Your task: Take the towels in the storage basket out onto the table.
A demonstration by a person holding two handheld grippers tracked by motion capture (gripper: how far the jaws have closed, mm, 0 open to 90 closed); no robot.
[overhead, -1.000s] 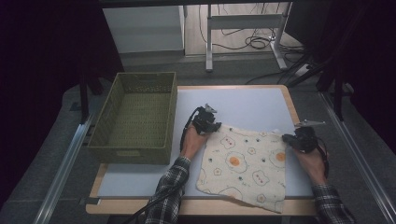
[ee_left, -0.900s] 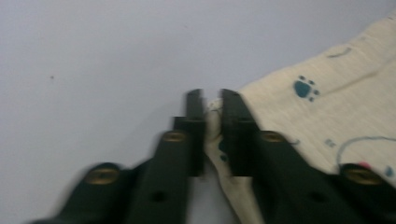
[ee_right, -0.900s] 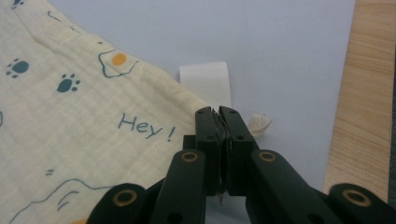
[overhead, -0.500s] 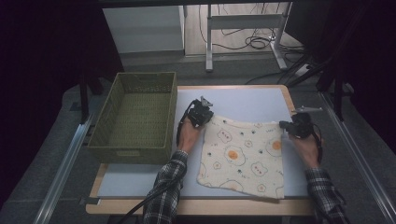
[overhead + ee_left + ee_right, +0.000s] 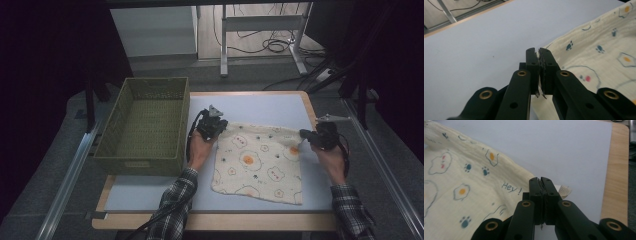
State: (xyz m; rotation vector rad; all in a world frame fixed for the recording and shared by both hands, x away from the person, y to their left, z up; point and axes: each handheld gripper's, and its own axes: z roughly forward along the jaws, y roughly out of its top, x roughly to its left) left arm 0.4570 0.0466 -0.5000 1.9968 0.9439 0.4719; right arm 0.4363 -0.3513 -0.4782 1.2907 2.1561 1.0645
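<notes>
Cloth (image 5: 260, 162) lies flat on the right half of the table (image 5: 150, 195), cream with egg and paw prints. Basket (image 5: 145, 125) sits at the left edge, empty, just beside the left hand.

Left gripper (image 5: 216, 126): jaws pressed together, pinching the cloth's far left corner; a sliver of fabric shows between the tips in the left gripper view (image 5: 538, 53). Right gripper (image 5: 306, 134): jaws pressed together on the far right corner, with a bit of hem poking out beside the tips in the right gripper view (image 5: 541, 181).

Key relation: both pinched corners are on the far edge, and that edge runs left-right, taut between the two grippers. The rest of the cloth lies toward the person, near edge free. Each hand is at its own corner, so neither is nearer. Likely a fold next: far edge pulled toward the near edge. Basket is on the left gripper's side.
</notes>
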